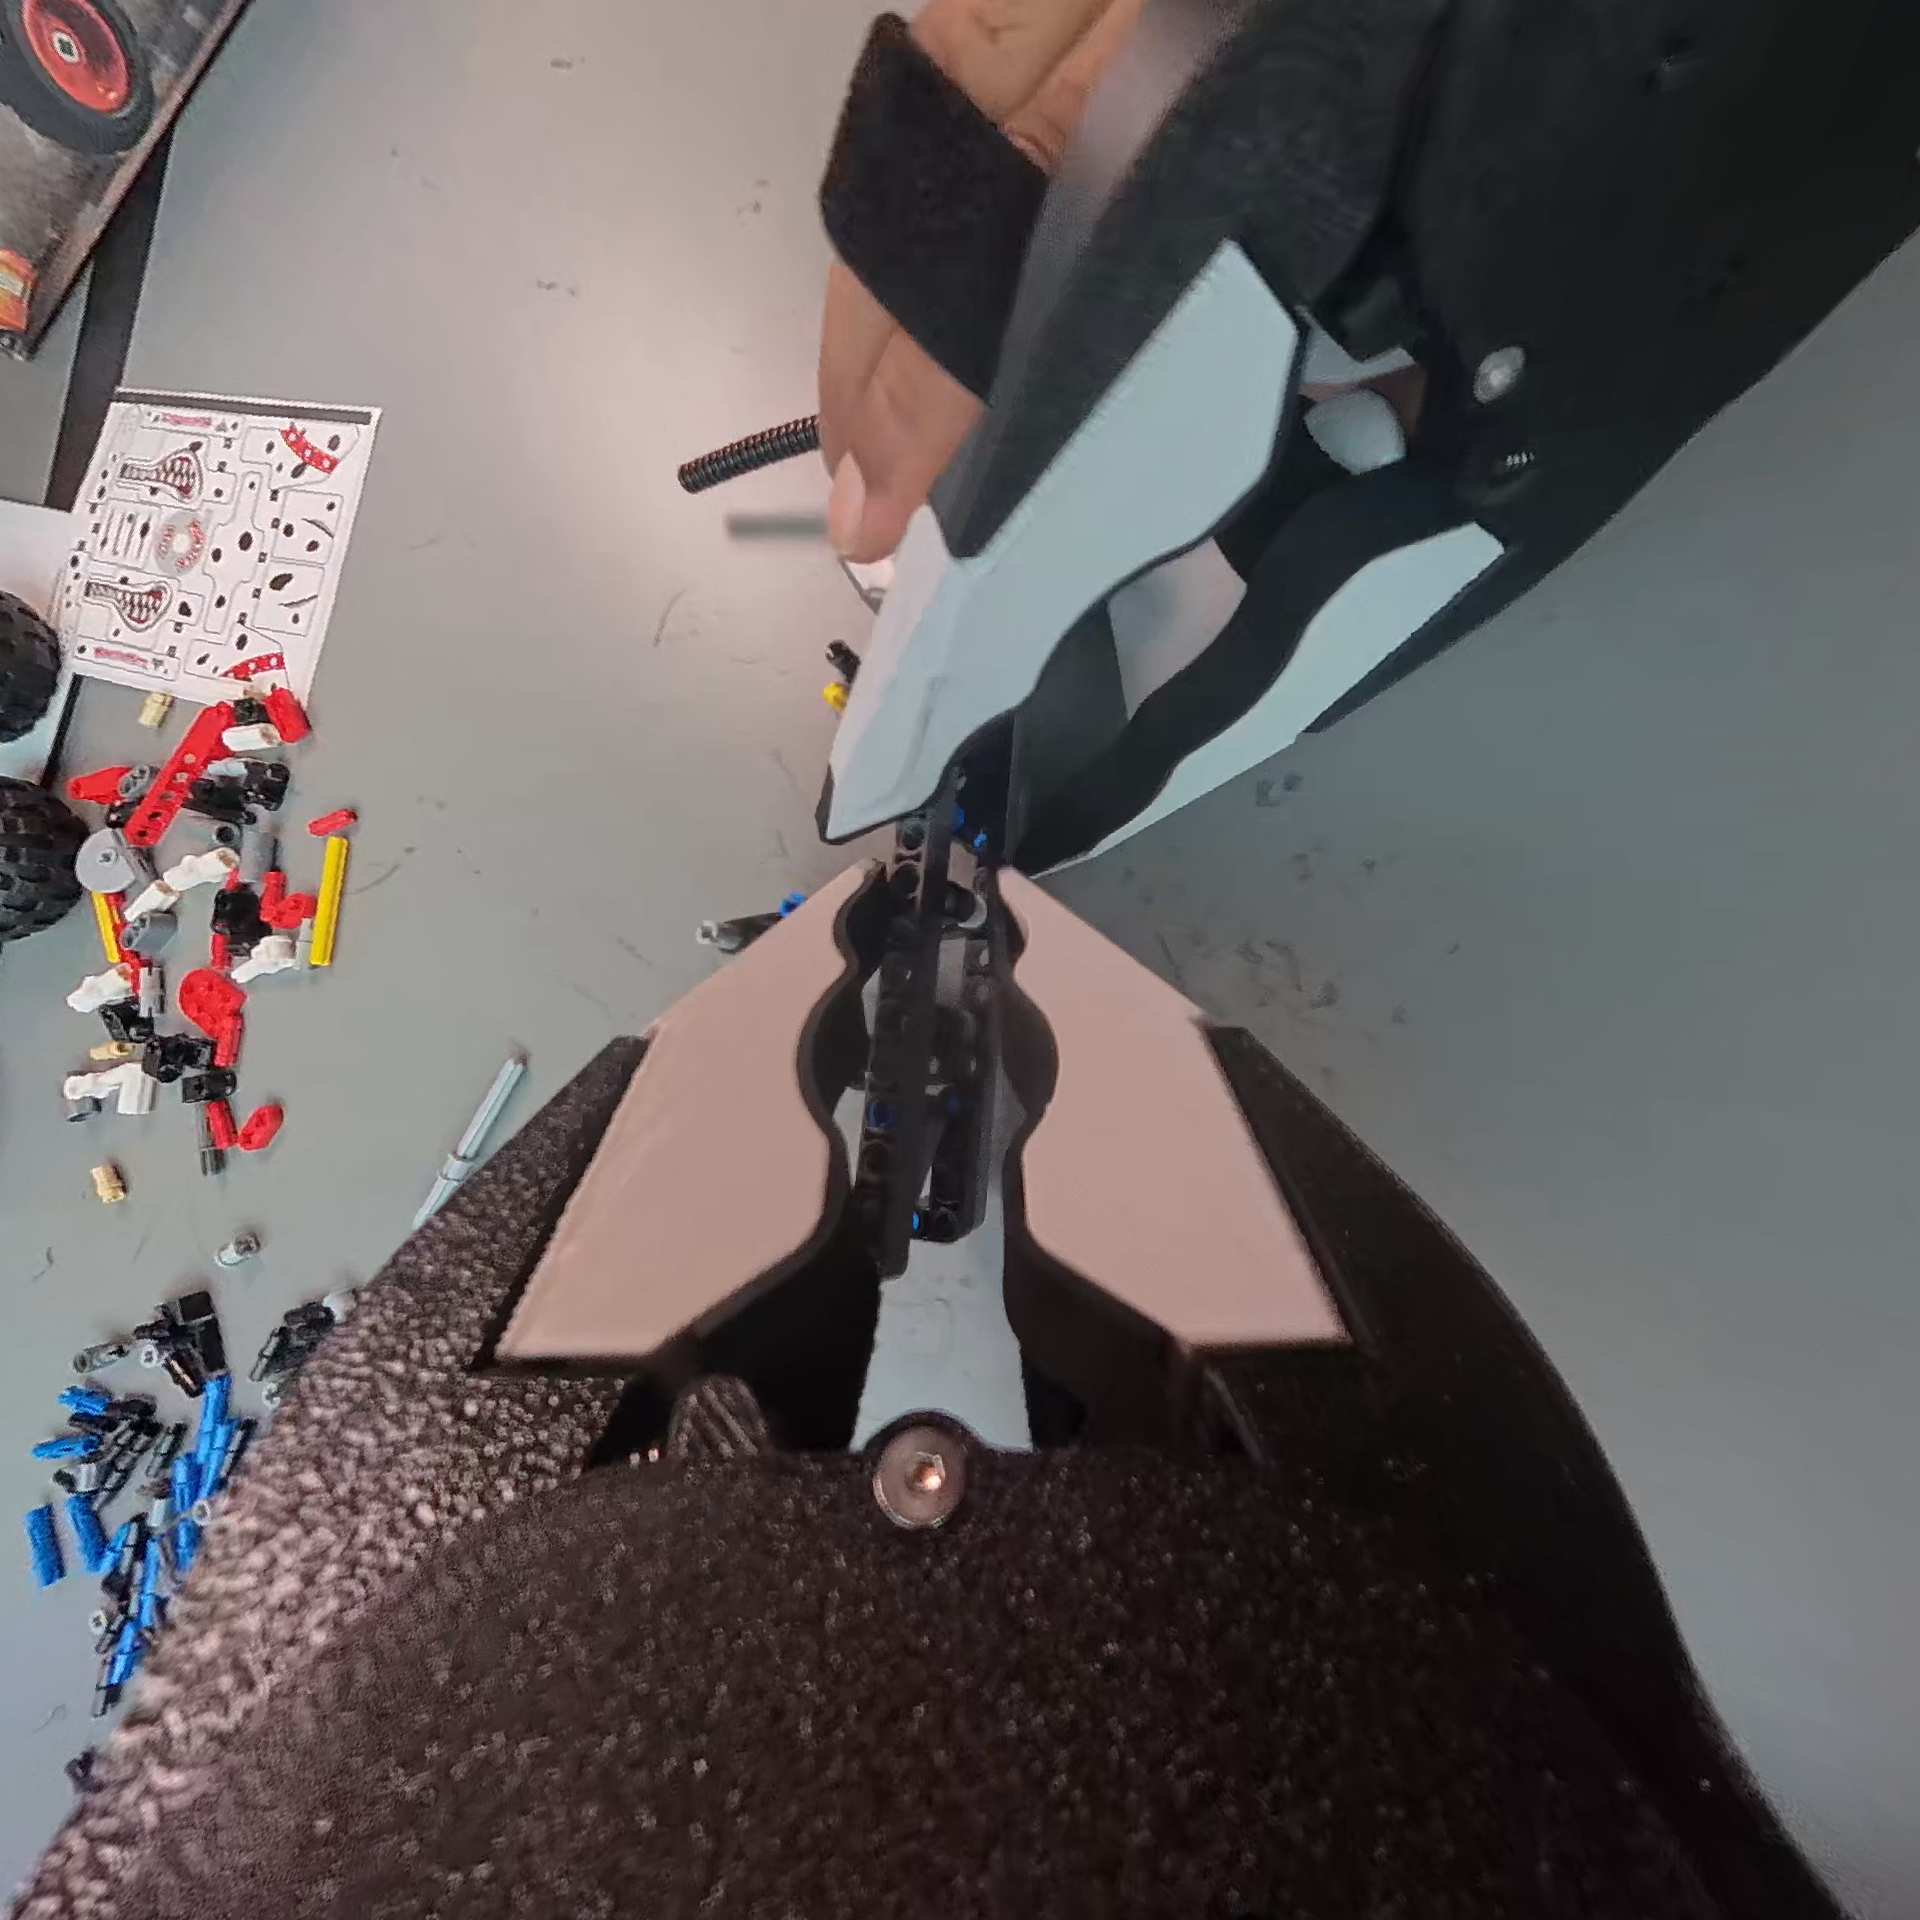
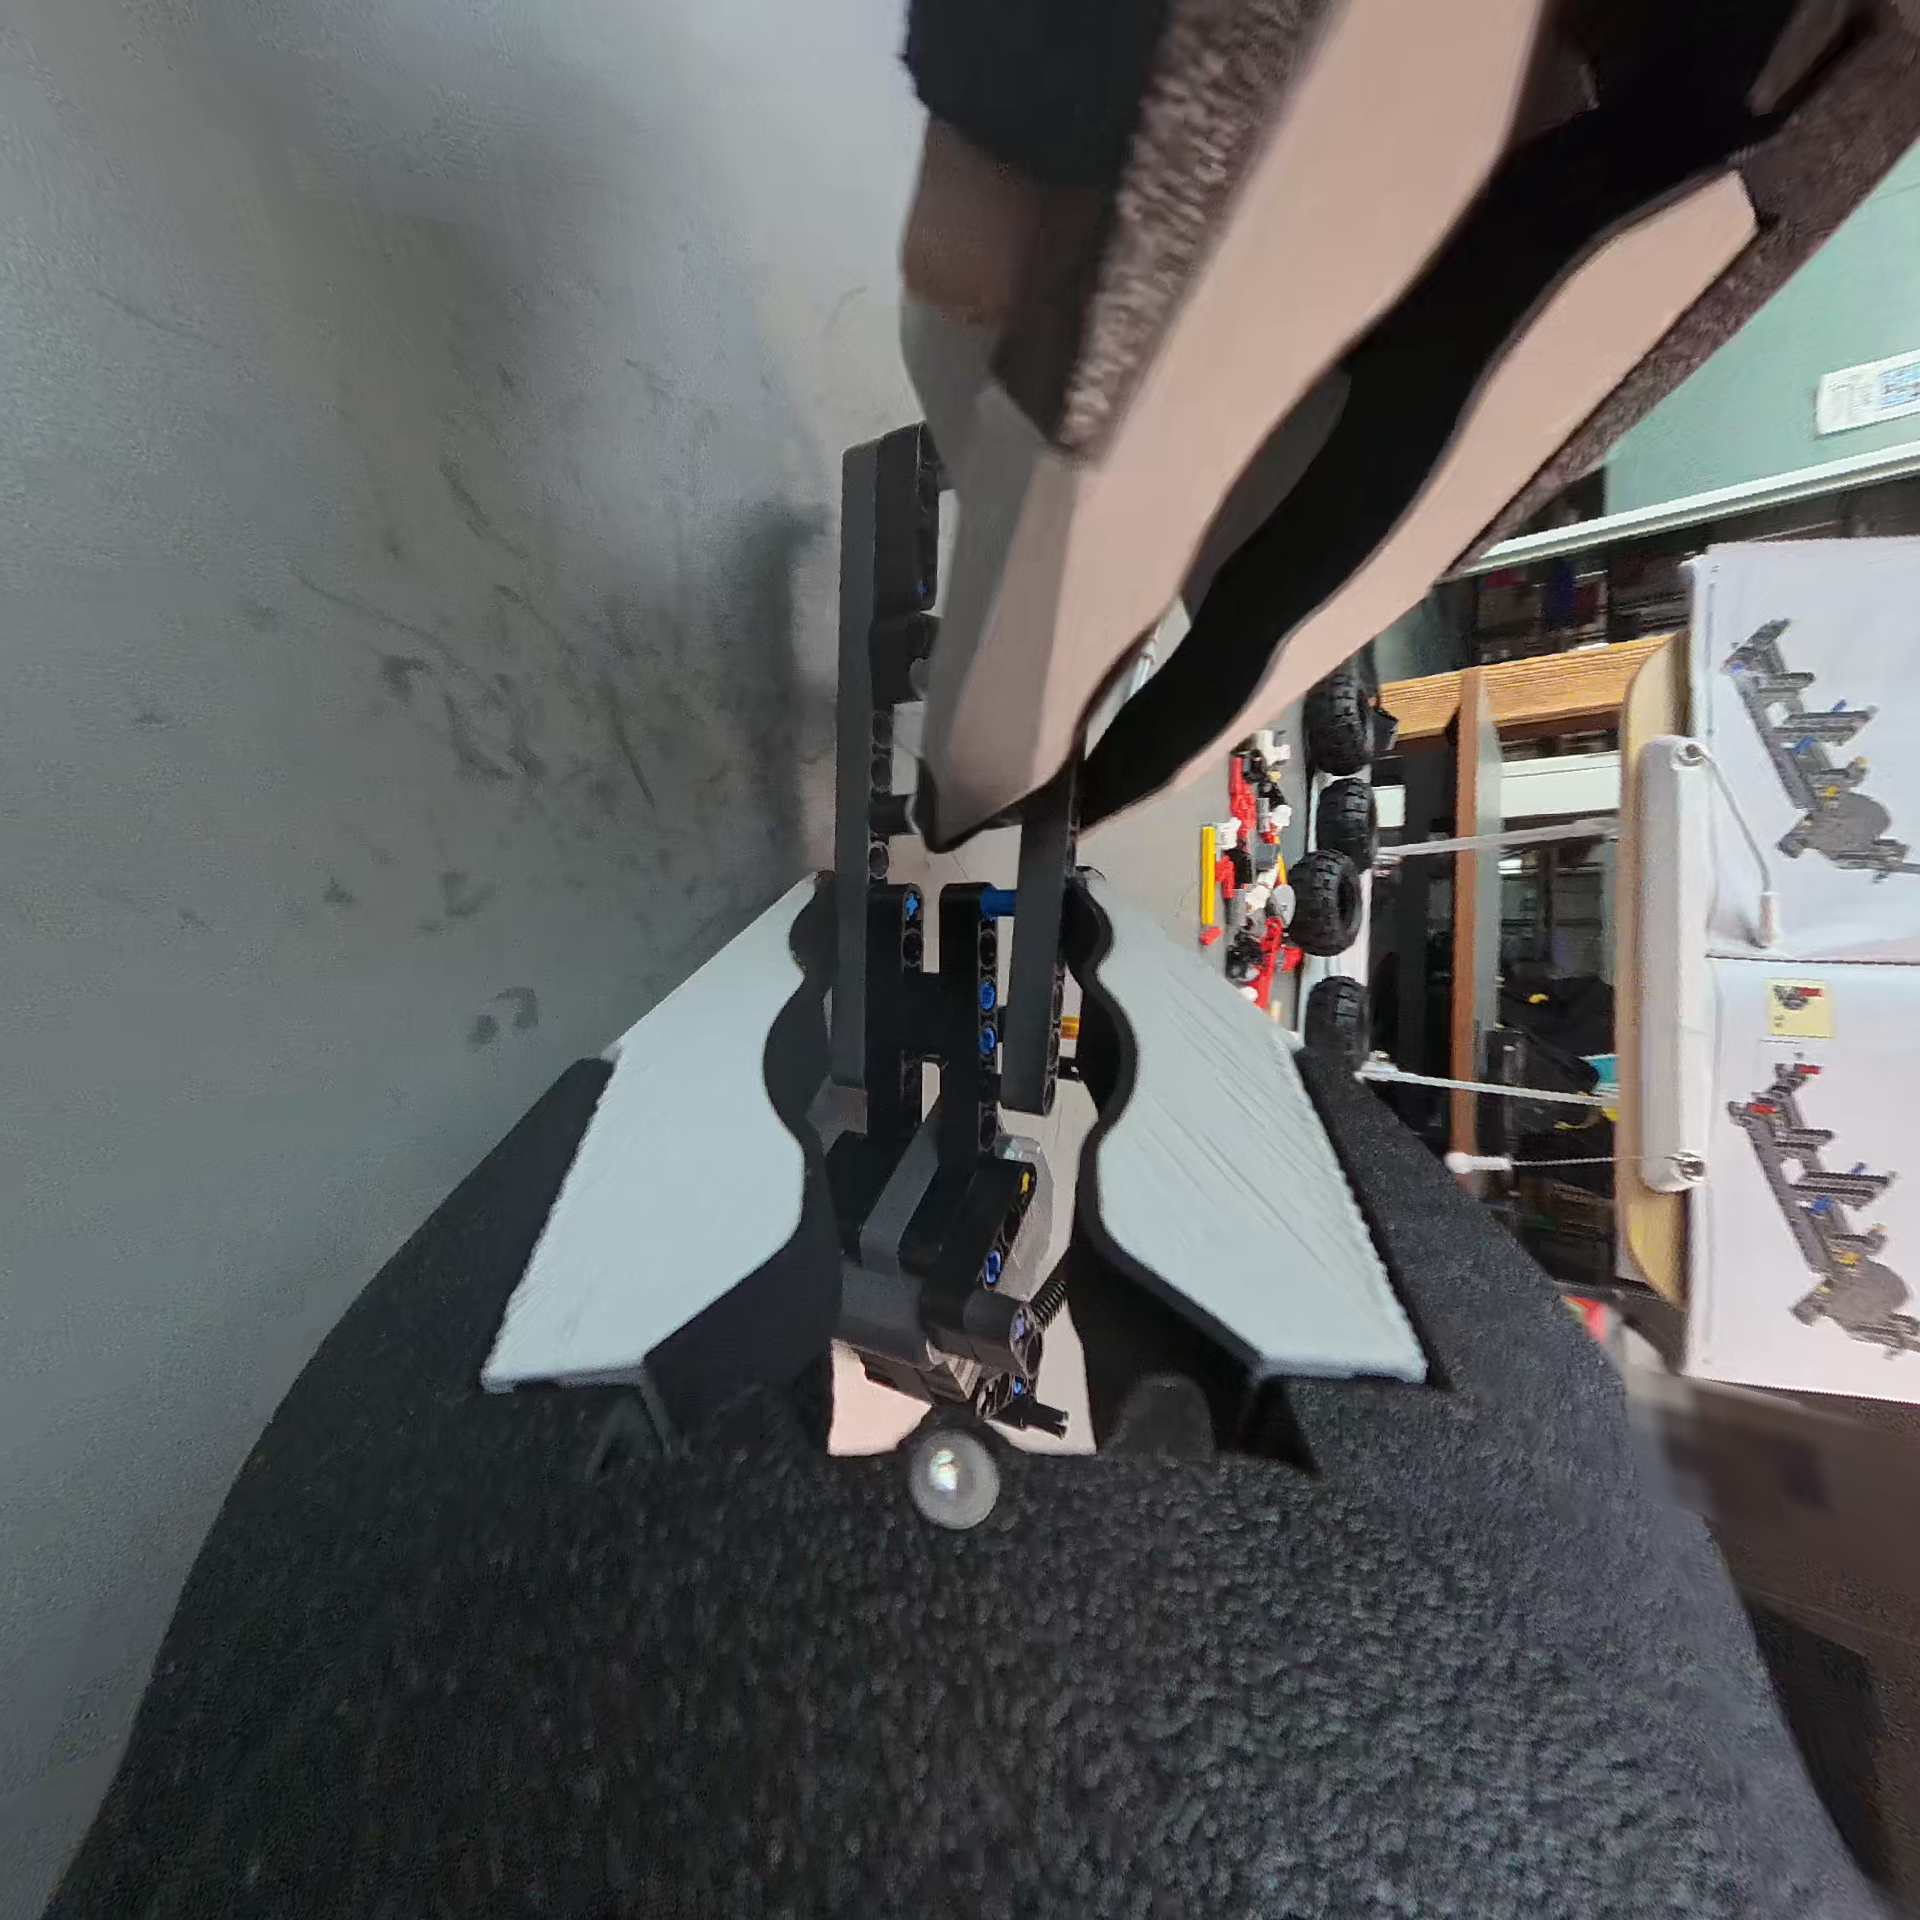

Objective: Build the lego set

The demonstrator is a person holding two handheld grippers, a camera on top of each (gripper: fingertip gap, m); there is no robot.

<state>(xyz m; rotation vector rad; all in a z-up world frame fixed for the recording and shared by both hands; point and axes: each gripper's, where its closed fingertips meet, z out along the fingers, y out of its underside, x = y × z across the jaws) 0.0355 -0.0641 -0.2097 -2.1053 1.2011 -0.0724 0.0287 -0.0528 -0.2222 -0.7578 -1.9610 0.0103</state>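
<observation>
You are clamping the stiff, light chassis frame (image 2: 940, 1039) in both near-closed grippers, left gripper (image 1: 930, 883), right gripper (image 2: 945, 894); loose parts (image 1: 187, 914) lying at 9 o'clock. Grip the beams, likely not the pins.

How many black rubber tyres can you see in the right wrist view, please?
4 tyres in a row beside the red and white parts: first, second, third, and a fourth, only partly visible. Others may be hidden.
</observation>
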